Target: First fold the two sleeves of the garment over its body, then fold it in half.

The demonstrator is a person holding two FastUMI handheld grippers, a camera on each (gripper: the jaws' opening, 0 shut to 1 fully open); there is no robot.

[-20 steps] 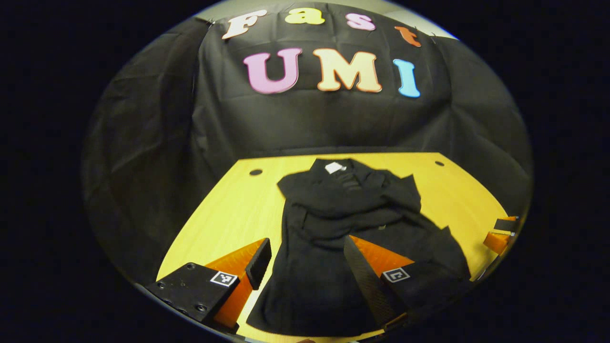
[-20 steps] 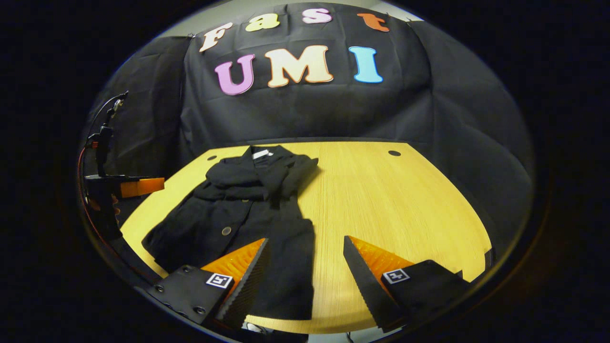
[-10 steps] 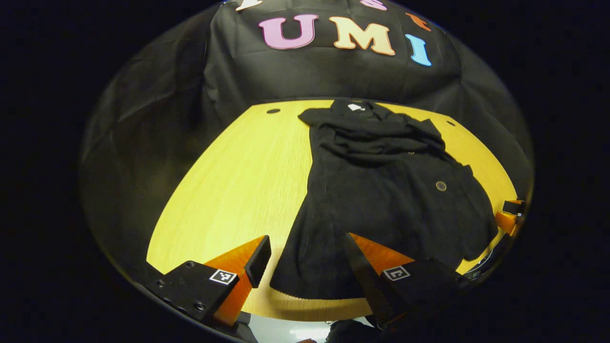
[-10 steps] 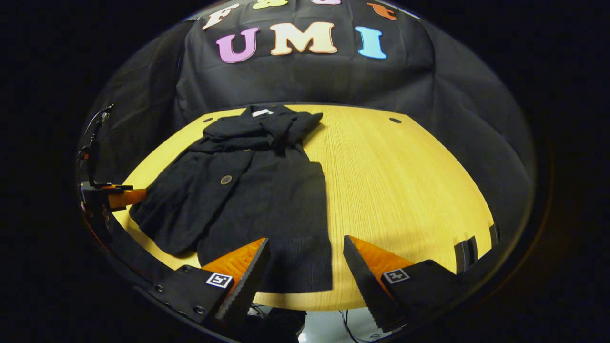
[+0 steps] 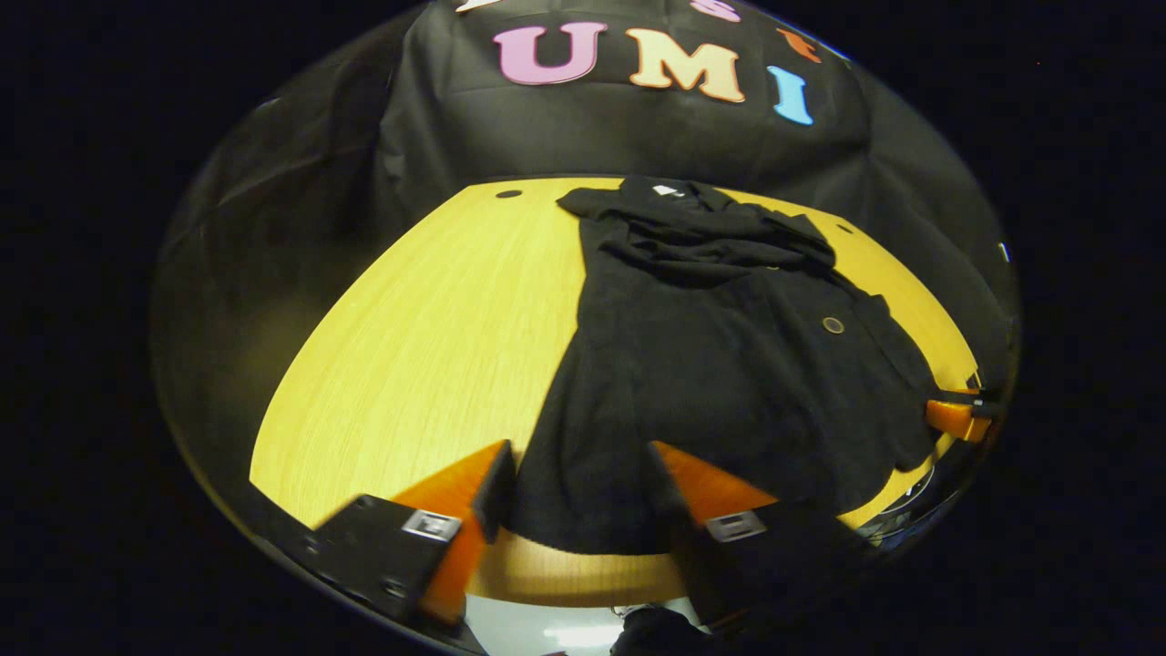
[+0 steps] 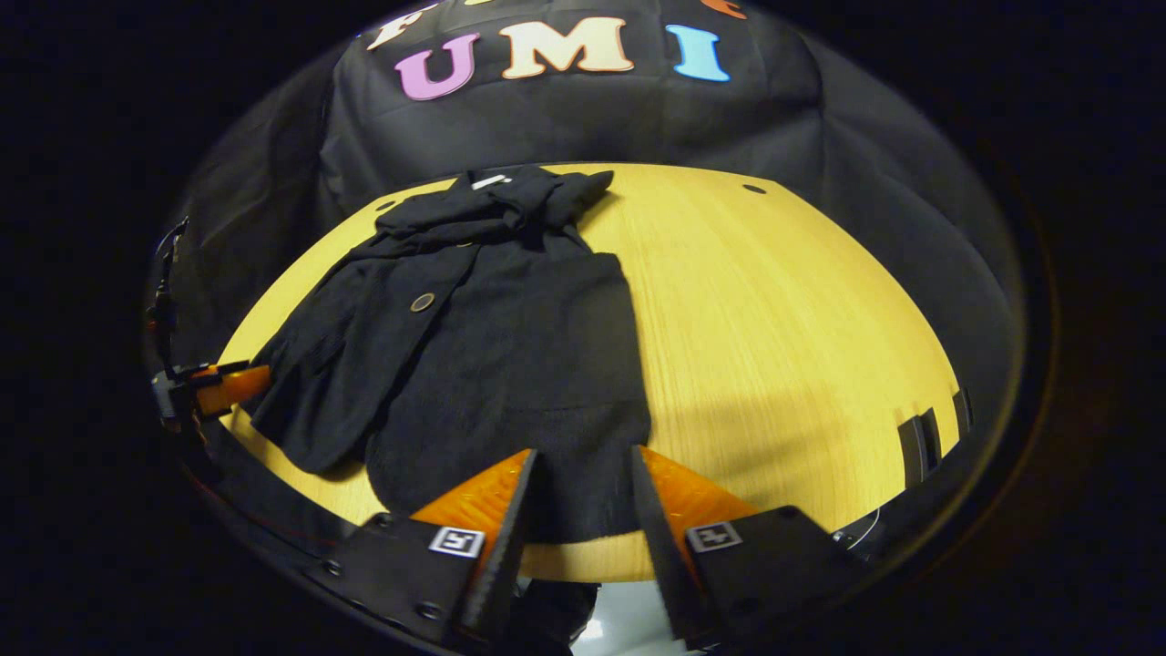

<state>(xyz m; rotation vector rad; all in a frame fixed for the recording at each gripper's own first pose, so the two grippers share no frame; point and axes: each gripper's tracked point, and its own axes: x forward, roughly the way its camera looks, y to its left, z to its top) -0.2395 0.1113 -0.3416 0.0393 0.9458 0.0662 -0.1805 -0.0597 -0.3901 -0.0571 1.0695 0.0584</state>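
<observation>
Garment (image 5: 729, 364), black and buttoned, lies flat on the yellow wooden bench (image 5: 428, 337), collar at the far edge near the booth's dark cloth wall (image 5: 638, 137), hem at the near edge; both sleeves (image 5: 710, 246) are folded across the chest in a bunched band below the collar; a round button (image 5: 833, 325) shows right of centre in the left gripper view, and a small white tag (image 5: 668, 190) sits inside the collar; the left gripper (image 5: 578, 487) is at the bottom centre of its view, jaws parted, hovering at the hem's left corner with cloth showing between the fingers but neither pad visibly pressing on it; the right gripper (image 6: 574, 501) is at the bottom centre of the right gripper view, jaws also parted though narrower, straddling the hem's right corner, and whether it touches the fabric cannot be told; in the right gripper view the garment (image 6: 492, 346) fills the left half of the bench (image 6: 792, 319), and the left gripper (image 6: 214, 387) appears at the left edge; in the left gripper view the right gripper (image 5: 956, 415) shows at the right edge beside the hem.
</observation>
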